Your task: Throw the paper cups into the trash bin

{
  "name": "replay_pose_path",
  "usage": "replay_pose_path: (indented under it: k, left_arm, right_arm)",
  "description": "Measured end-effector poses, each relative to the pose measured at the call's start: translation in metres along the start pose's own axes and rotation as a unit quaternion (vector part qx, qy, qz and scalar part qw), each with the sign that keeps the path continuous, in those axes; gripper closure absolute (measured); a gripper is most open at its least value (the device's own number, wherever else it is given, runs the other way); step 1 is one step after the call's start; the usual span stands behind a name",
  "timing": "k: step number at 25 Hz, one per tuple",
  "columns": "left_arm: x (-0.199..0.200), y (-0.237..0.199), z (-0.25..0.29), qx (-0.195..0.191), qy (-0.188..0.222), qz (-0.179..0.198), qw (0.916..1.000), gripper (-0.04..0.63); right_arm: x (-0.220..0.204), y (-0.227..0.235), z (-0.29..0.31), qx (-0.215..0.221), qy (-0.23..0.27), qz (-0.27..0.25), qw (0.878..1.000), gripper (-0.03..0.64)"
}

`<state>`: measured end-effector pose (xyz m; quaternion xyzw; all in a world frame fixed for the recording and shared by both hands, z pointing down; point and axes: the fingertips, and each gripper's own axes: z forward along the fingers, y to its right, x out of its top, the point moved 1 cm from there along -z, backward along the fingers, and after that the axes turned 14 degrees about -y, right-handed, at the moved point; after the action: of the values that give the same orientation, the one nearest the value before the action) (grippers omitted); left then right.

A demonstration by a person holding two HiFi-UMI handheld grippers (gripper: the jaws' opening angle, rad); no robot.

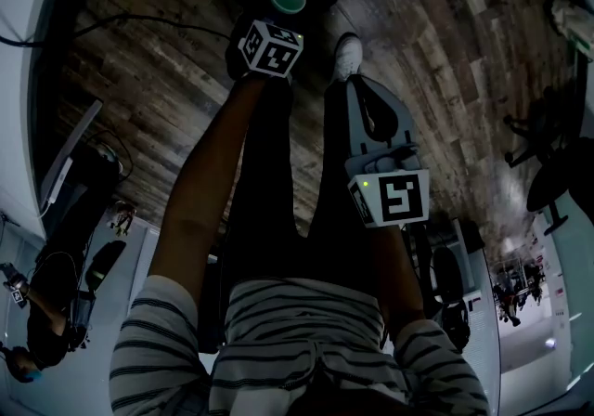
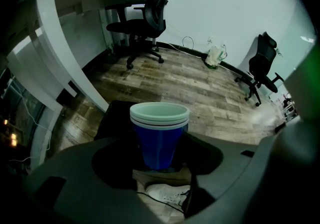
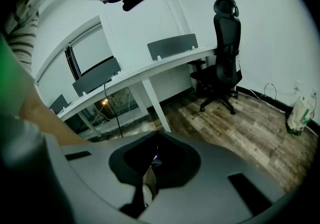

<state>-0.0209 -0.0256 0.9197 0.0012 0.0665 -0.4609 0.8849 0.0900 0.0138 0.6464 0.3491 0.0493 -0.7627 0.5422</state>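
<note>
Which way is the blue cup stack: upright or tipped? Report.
Upright. In the left gripper view the stack of blue paper cups shows rims on top, base below; the head view looks into its open mouth.

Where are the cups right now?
The cups sit between the jaws of the left tool; in head view, top centre, just beyond the white shoe.

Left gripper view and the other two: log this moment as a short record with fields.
left tongs: closed on the cups
cups: blue nested stack, pale inside, rims toward the top of the left gripper view
bin: dark shape behind the cups, probably the bin
right tongs: shut, empty
shoe: white, on the floor below the cups
floor: wood planks
</note>
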Motion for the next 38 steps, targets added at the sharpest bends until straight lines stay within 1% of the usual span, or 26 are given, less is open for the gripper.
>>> replay_pose_path:
  k: [4, 10, 16, 20, 25, 33, 38]
  left_arm:
    - [-0.002, -0.007, 0.013, 0.003, -0.014, -0.003, 0.9999, 0.319]
    - [-0.003, -0.021, 0.022, 0.004, -0.023, -0.01, 0.9997, 0.319]
    - [-0.004, -0.028, 0.029, -0.003, -0.035, -0.023, 0.9991, 0.318]
    - [-0.003, -0.03, 0.031, 0.0, -0.032, -0.032, 0.999, 0.318]
    - [-0.003, -0.029, 0.032, -0.005, -0.033, -0.043, 0.9985, 0.318]
    - [0.003, -0.026, 0.026, 0.001, -0.024, -0.049, 0.9985, 0.321]
    - [0.007, -0.025, 0.019, 0.003, -0.019, -0.052, 0.9985, 0.348]
  right_arm:
    - [-0.006, 0.002, 0.003, 0.0, -0.005, 0.005, 1.0, 0.6]
    - [-0.007, 0.001, 0.009, 0.005, -0.01, 0.014, 1.0, 0.6]
    - [-0.005, -0.002, 0.013, 0.009, -0.011, 0.015, 1.0, 0.6]
    - [-0.007, 0.0, 0.014, 0.01, -0.015, 0.018, 1.0, 0.6]
    - [-0.008, 0.003, 0.016, 0.008, -0.018, 0.02, 1.0, 0.6]
    - [-0.004, 0.005, 0.015, 0.006, -0.014, 0.021, 1.0, 0.6]
    - [-0.003, 0.006, 0.011, 0.008, -0.013, 0.021, 1.0, 0.6]
